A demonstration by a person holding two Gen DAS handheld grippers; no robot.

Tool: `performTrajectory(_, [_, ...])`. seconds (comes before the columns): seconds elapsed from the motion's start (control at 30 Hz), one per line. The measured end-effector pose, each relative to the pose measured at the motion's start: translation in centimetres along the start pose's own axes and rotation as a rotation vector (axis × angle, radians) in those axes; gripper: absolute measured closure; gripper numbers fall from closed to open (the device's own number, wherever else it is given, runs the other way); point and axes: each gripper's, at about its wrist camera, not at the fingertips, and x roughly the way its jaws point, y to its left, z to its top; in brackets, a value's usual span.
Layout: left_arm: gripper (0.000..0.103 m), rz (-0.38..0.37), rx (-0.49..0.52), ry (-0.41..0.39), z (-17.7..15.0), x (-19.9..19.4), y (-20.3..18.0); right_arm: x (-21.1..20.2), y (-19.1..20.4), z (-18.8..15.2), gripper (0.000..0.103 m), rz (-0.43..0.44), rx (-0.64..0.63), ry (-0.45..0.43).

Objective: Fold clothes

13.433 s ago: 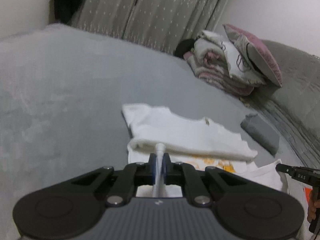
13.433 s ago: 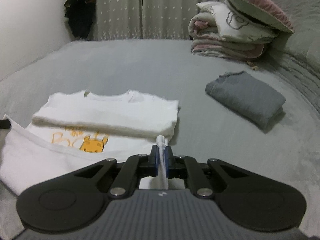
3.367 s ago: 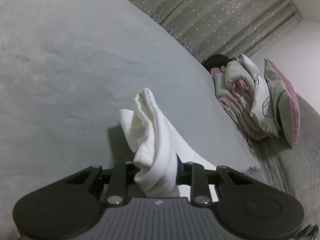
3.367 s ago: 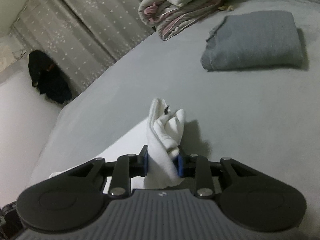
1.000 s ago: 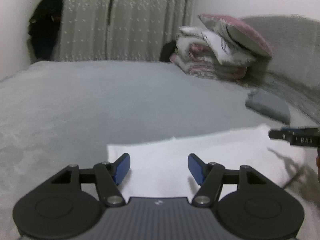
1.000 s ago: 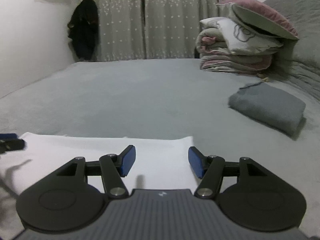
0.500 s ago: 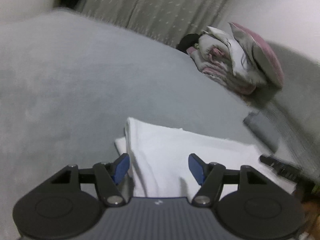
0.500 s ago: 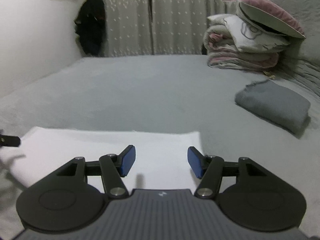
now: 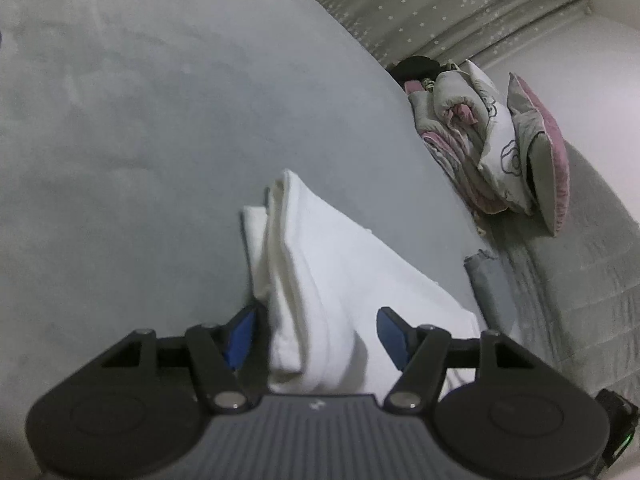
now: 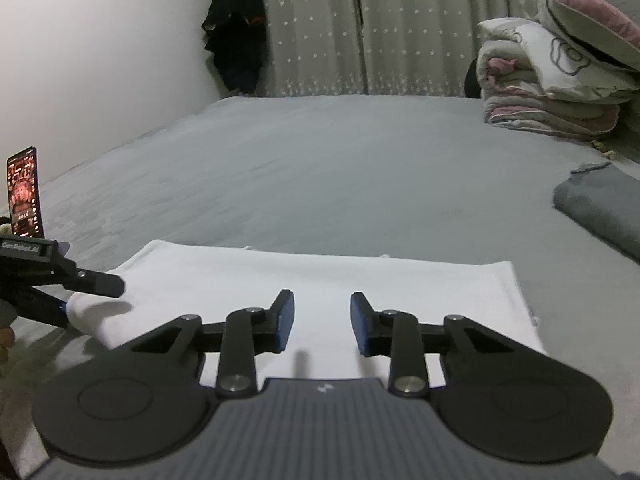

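The folded white cotton garment [image 10: 320,276] lies flat on the grey plush bedspread [image 10: 340,160], near its front edge, as a wide rectangle of several layers. In the left wrist view its stacked end [image 9: 320,280] shows 2 or 3 folded edges, one on another.

The left gripper [image 9: 316,332] stands at that end of the garment with its blue-padded fingers [image 9: 240,334] spread wide on either side of the thick fold; the cloth runs between them, but the pads are not seen pressing on it. From the right wrist view 1 black finger lies over the cloth's corner and the other under it.

The right gripper [image 10: 322,326] hovers over the near edge of the garment. Its jaws are closing, with only a narrow gap left and no cloth between them.

Off to the right a folded grey garment [image 10: 600,208] rests on the bedspread. Behind it sits a stack of pink-and-white quilts [image 10: 552,92] topped by a pink-edged pillow [image 10: 580,4]. Star-patterned grey curtains [image 10: 360,28] hang along the back wall, with a dark piece of clothing [image 10: 236,36] beside them. A lit phone [image 10: 24,192] stands upright at the far left.
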Motion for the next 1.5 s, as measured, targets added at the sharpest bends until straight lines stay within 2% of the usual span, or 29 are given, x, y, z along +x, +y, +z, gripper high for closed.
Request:
performTrajectory(0.07, [0.039, 0.005, 0.018, -0.005, -0.4, 0.4, -0.5, 0.6, 0.4, 0.1, 0.079, 0.012, -0.004, 0.013])
performTrajectory(0.13, [0.045, 0.012, 0.042, -0.004, -0.5, 0.7, -0.9, 1.1, 0.6, 0.2, 0.083, 0.027, -0.007, 0.026])
performTrajectory(0.2, [0.060, 0.031, 0.041, -0.006, -0.4, 0.6, -0.8, 1.5, 1.1, 0.2, 0.087, 0.040, -0.013, 0.037])
performTrajectory(0.3, [0.072, 0.015, -0.007, -0.022, -0.2, 0.3, -0.3, 2.2, 1.7, 0.1, 0.091, 0.055, -0.020, 0.067])
performTrajectory(0.37, [0.074, -0.005, -0.027, -0.038, -0.2, 0.0, -0.3, 3.2, 1.9, 0.0, 0.094, 0.054, -0.014, 0.130])
performTrajectory(0.43, [0.075, -0.008, -0.001, -0.062, -0.3, -0.3, -1.3, 4.4, 1.9, -0.3, 0.095, 0.043, 0.003, 0.189])
performTrajectory(0.6, [0.077, -0.052, 0.085, -0.132, -0.4, -1.7, -4.9, 5.1, 0.8, 0.8, 0.096, 0.058, 0.086, 0.252])
performTrajectory(0.77, [0.077, -0.106, 0.164, -0.165, -0.8, -2.0, -9.0, 4.8, -1.0, 1.2, 0.098, 0.104, 0.195, 0.271])
performTrajectory(0.87, [0.077, -0.142, 0.207, -0.170, -1.1, -1.7, -11.3, 4.3, -3.3, 1.4, 0.085, 0.184, 0.325, 0.283])
performTrajectory(0.97, [0.077, -0.172, 0.248, -0.160, -1.7, -0.8, -13.2, 3.8, -5.7, 1.2, 0.079, 0.254, 0.496, 0.305])
performTrajectory(1.07, [0.076, -0.196, 0.274, -0.134, -2.2, 0.6, -14.7, 3.1, -8.4, 0.6, 0.063, 0.312, 0.688, 0.291])
performTrajectory(1.23, [0.070, -0.233, 0.301, -0.082, -3.3, 2.5, -15.8, 1.4, -13.1, -0.8, 0.053, 0.420, 1.003, 0.232])
performTrajectory(1.37, [0.058, -0.260, 0.343, -0.052, -4.1, 3.7, -16.7, -0.2, -16.5, -2.3, 0.052, 0.462, 1.210, 0.190])
performTrajectory(1.5, [0.049, -0.299, 0.384, 0.010, -5.2, 5.3, -17.1, -1.6, -18.2, -3.2, 0.050, 0.502, 1.313, 0.160])
